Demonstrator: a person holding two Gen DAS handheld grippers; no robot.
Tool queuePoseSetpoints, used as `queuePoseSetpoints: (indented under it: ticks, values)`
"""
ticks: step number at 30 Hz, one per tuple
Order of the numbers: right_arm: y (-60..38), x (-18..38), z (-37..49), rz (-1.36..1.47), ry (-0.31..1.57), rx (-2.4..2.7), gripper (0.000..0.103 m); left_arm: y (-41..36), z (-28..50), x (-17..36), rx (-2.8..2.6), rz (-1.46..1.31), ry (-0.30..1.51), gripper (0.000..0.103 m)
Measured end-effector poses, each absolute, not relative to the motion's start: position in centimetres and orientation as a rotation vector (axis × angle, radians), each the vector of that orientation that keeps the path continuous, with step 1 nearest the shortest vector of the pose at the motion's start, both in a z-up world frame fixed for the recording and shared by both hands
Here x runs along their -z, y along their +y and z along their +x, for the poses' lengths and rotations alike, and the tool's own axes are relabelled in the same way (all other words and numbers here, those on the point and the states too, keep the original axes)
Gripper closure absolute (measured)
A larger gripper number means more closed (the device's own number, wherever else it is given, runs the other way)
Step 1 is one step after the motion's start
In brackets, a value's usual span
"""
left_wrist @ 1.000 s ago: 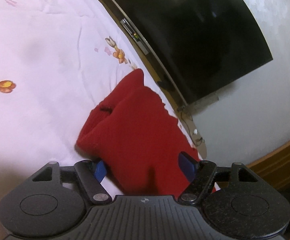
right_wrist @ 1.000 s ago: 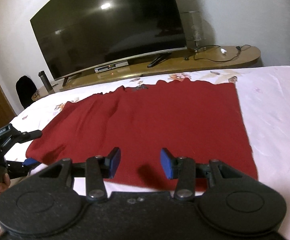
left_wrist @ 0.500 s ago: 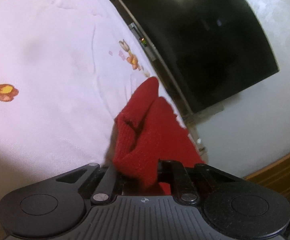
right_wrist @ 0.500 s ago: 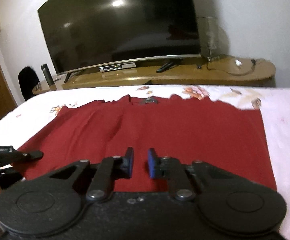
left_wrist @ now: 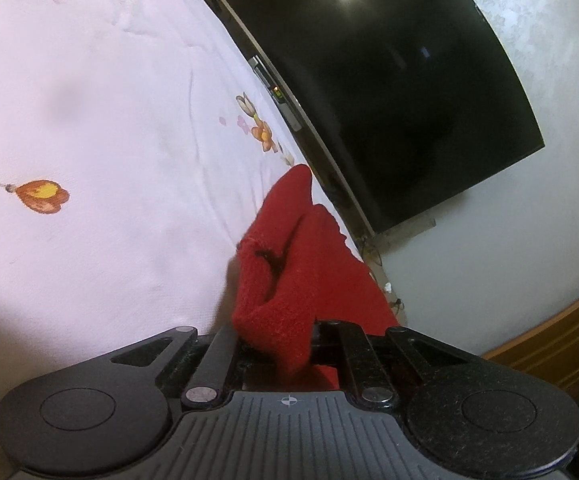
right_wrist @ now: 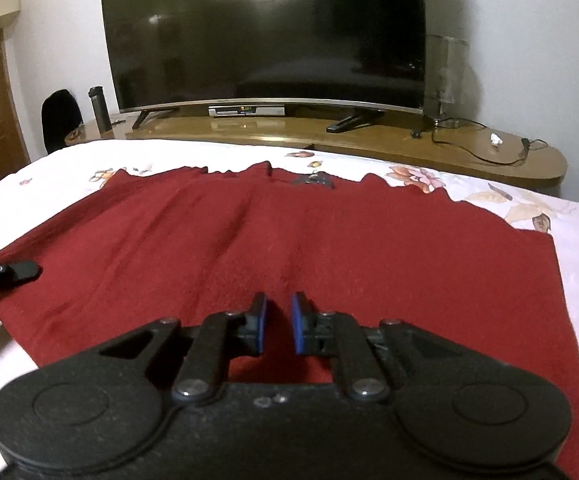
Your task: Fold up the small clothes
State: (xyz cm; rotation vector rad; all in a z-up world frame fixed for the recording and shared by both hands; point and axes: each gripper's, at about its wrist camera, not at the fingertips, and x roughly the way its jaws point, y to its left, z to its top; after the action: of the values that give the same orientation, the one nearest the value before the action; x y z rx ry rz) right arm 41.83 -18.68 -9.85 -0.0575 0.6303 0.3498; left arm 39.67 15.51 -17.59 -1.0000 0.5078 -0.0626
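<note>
A pale bedsheet printed with flowers covers the bed, and beyond it at twelve o'clock a dark curved television stands on a long wooden cabinet against a white wall (no writing is legible anywhere). The red garment lies spread flat on the sheet. The left gripper has just closed and pinches a bunched fold at the garment's edge, while the right gripper, jaws just drawn nearly together, sits at the near hem at six o'clock, red cloth showing in the narrow gap.

The left gripper and right gripper are matt black with round discs, silver rivets and blue pads.
</note>
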Motion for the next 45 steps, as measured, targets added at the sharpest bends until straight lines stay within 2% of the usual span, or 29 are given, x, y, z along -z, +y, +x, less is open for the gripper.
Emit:
queuePoseSetpoints:
  ticks: [2,8,12,14,20,27,30,32,34,37,38,39,41,42,43,45]
  values:
    - [-19.0,8.9,41.5,-0.029,0.601,-0.356,0.085,15.7,40.0,17.7,0.066,-1.011,0.510,0.093]
    - [-18.5,10.2,42.0,-0.052,0.612,-0.351,0.086,15.5,40.6,17.6,0.055,-0.995,0.525,0.093]
    - [-18.0,8.9,41.5,-0.035,0.569,-0.354,0.086,15.7,40.4,17.6,0.076,-0.997,0.510,0.093]
    - [-17.5,9.6,42.1,-0.048,0.618,-0.348,0.087,15.6,40.4,17.4,0.080,-1.000,0.501,0.093]
    - [-17.0,10.6,42.3,-0.098,0.606,-0.339,0.087,14.8,41.1,14.1,0.225,-0.982,0.417,0.093]
    - [-18.5,10.9,42.5,0.030,0.610,-0.357,0.087,7.3,45.4,7.2,0.575,-0.872,0.388,0.093]
    - [-21.9,10.4,42.9,0.247,0.645,-0.381,0.089,1.5,48.1,6.7,0.748,-0.830,0.464,0.093]
    - [-26.2,9.9,42.2,0.415,0.614,-0.329,0.079,-2.4,49.6,7.7,0.826,-0.808,0.537,0.093]
    - [-31.1,10.0,41.2,0.572,0.605,-0.261,0.075,-6.2,51.3,10.2,0.883,-0.807,0.653,0.093]
    - [-38.6,10.6,38.5,0.793,0.554,-0.182,0.054,-10.2,53.1,15.6,0.872,-0.790,0.859,0.093]
    - [-40.5,10.7,37.5,0.849,0.532,-0.169,0.042,-10.9,53.2,16.8,0.857,-0.759,0.891,0.093]
    - [-41.9,10.6,36.7,0.884,0.517,-0.154,0.037,-11.1,52.7,16.6,0.866,-0.719,0.848,0.093]
    - [-43.7,10.3,35.2,0.915,0.492,-0.149,0.035,-11.1,52.5,15.7,0.869,-0.709,0.868,0.092]
    - [-44.2,10.0,34.6,0.921,0.478,-0.163,0.035,-11.2,52.1,14.7,0.873,-0.684,0.884,0.072]
    - [-44.4,9.8,34.3,0.927,0.466,-0.178,0.035,-10.8,52.0,13.7,0.891,-0.654,0.878,0.038]
    - [-44.3,9.4,34.0,0.942,0.470,-0.214,0.035,-9.3,50.1,10.7,0.928,-0.584,0.793,0.015]
